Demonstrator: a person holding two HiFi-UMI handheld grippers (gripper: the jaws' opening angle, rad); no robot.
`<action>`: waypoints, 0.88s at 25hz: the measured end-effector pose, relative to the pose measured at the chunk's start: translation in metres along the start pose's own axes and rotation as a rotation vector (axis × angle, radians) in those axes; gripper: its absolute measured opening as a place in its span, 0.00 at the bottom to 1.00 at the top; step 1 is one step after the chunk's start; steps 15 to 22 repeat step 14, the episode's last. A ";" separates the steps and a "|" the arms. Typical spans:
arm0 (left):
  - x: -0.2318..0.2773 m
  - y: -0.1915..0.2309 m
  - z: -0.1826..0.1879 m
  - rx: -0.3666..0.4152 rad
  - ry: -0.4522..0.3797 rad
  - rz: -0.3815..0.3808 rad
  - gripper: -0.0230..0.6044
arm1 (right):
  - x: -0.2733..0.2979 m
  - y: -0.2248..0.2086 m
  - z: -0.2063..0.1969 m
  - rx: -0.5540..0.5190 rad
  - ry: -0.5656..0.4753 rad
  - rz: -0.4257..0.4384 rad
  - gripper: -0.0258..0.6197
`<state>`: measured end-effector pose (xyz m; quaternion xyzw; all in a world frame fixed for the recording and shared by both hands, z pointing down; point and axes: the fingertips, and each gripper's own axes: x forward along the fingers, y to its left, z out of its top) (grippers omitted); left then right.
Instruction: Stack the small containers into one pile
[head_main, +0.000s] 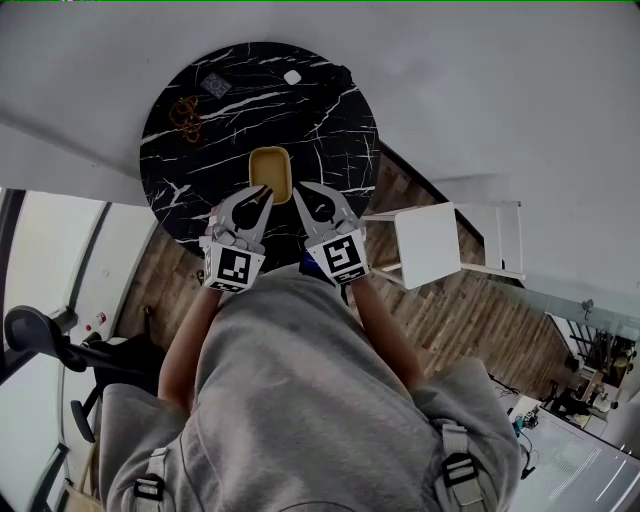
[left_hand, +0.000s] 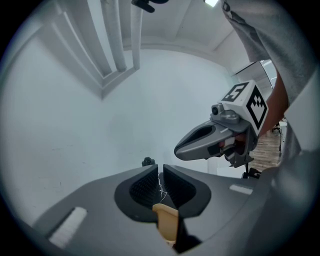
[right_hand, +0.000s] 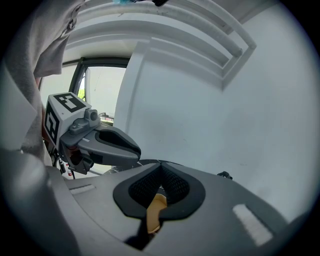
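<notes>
Smooth tan rounded-rectangular container (head_main: 270, 170) near the edge of a round, white-veined black marble table (head_main: 330, 110).
The left gripper (head_main: 268, 192) has ribbed pads (left_hand: 142, 186), narrowly parted, pinching its rim; the right gripper (head_main: 296, 190) clamps it tight.

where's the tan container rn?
Head view: tan container at the near edge of the black table, centre, left gripper and right gripper tips at its near end.

Black marble table (head_main: 320, 120) (round), tan container (head_main: 270, 172), brown loops (head_main: 186, 115)
</notes>
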<state>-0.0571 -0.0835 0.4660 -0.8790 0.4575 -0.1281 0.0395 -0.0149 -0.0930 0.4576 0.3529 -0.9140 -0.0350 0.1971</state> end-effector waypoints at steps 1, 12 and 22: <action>0.001 -0.002 -0.001 0.010 0.004 -0.007 0.09 | 0.000 -0.001 -0.001 0.010 0.001 -0.005 0.06; 0.010 -0.017 -0.019 0.088 0.069 -0.062 0.09 | 0.006 -0.008 -0.010 0.021 0.024 -0.025 0.06; 0.013 -0.020 -0.020 0.089 0.072 -0.071 0.09 | 0.006 -0.010 -0.010 0.020 0.025 -0.025 0.06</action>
